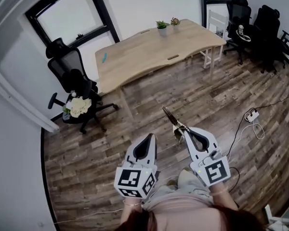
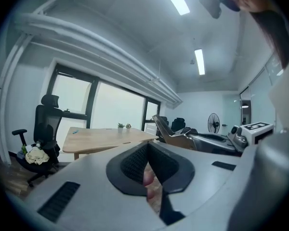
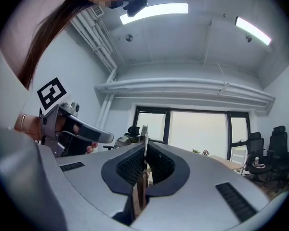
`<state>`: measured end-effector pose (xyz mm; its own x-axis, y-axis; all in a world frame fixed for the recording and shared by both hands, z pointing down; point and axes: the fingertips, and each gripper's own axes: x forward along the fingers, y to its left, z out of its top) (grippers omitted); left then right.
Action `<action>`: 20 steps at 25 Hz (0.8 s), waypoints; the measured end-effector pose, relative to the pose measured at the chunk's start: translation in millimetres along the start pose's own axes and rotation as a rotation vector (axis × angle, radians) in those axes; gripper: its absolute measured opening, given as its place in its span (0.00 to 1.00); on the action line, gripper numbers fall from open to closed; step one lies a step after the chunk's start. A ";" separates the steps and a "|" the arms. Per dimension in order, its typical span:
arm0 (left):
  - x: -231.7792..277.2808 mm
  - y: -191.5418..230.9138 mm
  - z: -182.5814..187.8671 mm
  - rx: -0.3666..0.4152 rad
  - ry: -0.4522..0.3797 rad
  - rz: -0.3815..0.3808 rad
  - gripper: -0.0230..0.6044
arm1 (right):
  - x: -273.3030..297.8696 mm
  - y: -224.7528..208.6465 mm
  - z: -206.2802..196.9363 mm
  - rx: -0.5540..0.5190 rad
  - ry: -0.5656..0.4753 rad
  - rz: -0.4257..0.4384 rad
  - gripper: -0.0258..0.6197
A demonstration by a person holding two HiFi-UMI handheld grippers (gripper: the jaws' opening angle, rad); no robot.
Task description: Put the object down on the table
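The thin brown flat object (image 1: 172, 119) stands edge-on, its near end pinched between the fingers of my right gripper (image 1: 185, 132). Its long axis points toward 11 o'clock in the head view, above the floor (image 1: 86, 167) and well apart from the wooden counter (image 1: 149, 52). At its 9 o'clock, my left gripper (image 1: 148, 137) has its fingers pressed together on nothing.

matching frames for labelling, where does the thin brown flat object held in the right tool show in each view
Head view: the thin brown flat object juts up-left from the right tool, lower centre.
Left gripper view: right of centre, sticking out of that tool.
Right gripper view: edge-on between the shut pads, centre.
Shared landmark: the light wooden table.
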<state>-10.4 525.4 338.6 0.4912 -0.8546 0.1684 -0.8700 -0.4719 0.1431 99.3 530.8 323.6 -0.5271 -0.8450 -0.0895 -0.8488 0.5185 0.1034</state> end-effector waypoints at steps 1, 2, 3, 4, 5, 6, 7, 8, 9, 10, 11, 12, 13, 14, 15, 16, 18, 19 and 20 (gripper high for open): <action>-0.5 1.9 -1.2 -0.002 0.000 0.002 0.04 | 2.2 0.2 -0.8 0.001 0.001 0.000 0.04; -0.9 4.4 -2.6 -0.003 0.000 0.005 0.04 | 5.0 0.5 -1.6 0.001 0.002 0.002 0.04; -0.8 7.5 -3.9 -0.006 0.001 0.010 0.04 | 8.4 0.7 -2.2 0.000 0.002 0.004 0.04; -0.3 10.4 -5.0 -0.008 0.001 0.014 0.04 | 12.1 0.4 -3.0 -0.001 0.002 0.007 0.04; 0.8 12.7 -6.1 -0.010 0.002 0.018 0.04 | 15.4 -0.7 -4.0 -0.003 0.002 0.010 0.04; 2.5 14.3 -7.0 -0.013 0.003 0.021 0.04 | 18.6 -2.7 -5.2 -0.005 0.003 0.013 0.04; 4.5 15.9 -7.5 -0.015 0.005 0.024 0.04 | 21.9 -5.1 -6.4 -0.007 0.006 0.016 0.04; 6.9 18.1 -7.6 -0.016 0.007 0.027 0.04 | 25.9 -7.5 -7.1 -0.008 0.006 0.018 0.04; 9.5 21.1 -7.2 -0.016 0.008 0.031 0.04 | 30.5 -9.6 -7.5 -0.008 0.004 0.020 0.04; 12.3 25.0 -6.4 -0.016 0.007 0.035 0.04 | 35.6 -11.4 -8.0 -0.007 0.002 0.022 0.04; 15.7 29.2 -5.1 -0.016 0.005 0.040 0.04 | 41.3 -13.3 -8.8 -0.007 0.001 0.024 0.04; 20.0 33.4 -3.2 -0.015 0.002 0.044 0.04 | 47.2 -15.8 -9.7 -0.008 0.000 0.027 0.04; 25.0 37.3 -0.9 -0.014 0.000 0.049 0.04 | 53.5 -18.7 -10.5 -0.009 -0.001 0.030 0.04; 30.3 40.9 1.6 -0.012 -0.002 0.052 0.04 | 59.9 -21.9 -11.1 -0.010 -0.002 0.033 0.04; 35.7 44.2 4.1 -0.012 -0.003 0.054 0.04 | 66.1 -24.9 -11.9 -0.010 -0.002 0.036 0.04; 41.0 47.4 6.3 -0.012 -0.005 0.054 0.04 | 71.9 -27.9 -13.0 -0.010 -0.001 0.038 0.04; 52.0 52.8 9.4 -0.013 -0.008 0.055 0.04 | 83.0 -34.3 -15.3 -0.010 -0.001 0.042 0.04; 57.8 55.2 10.3 -0.014 -0.008 0.055 0.04 | 88.6 -37.8 -16.6 -0.009 0.000 0.044 0.04; 63.8 57.5 11.1 -0.014 -0.006 0.055 0.04 | 94.4 -41.3 -18.0 -0.007 0.003 0.046 0.04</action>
<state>-29.5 441.4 346.7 0.4420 -0.8806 0.1705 -0.8951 -0.4208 0.1473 85.3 427.3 328.7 -0.5653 -0.8209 -0.0812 -0.8235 0.5557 0.1145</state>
